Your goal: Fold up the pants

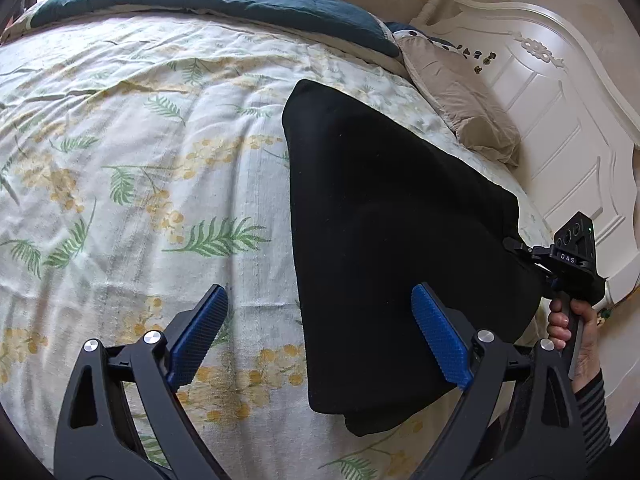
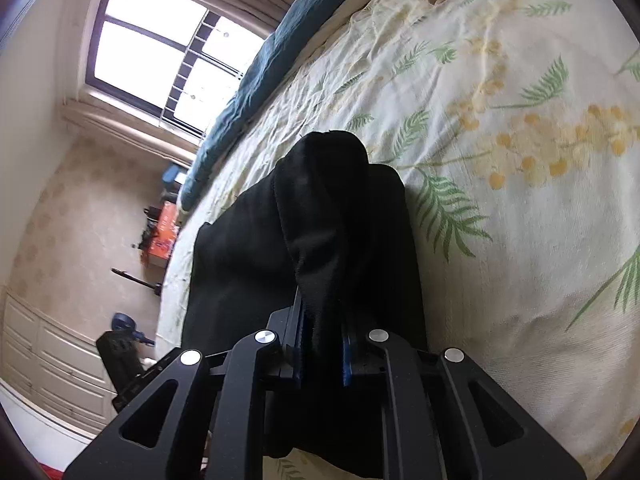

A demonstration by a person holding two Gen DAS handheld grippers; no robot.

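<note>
Your right claw [image 2: 322,354] clenches a bunched edge of the black fabric pants [image 1: 392,240] on the floral bed [image 1: 140,160]; your left claw [image 1: 320,336] hovers released. Next, likely lay that fold flat.

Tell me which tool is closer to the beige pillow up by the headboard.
Right. The right tool is clamped on the black pants at their edge nearest the beige pillow. The left tool hovers open over the pants' near end, farther away.
</note>
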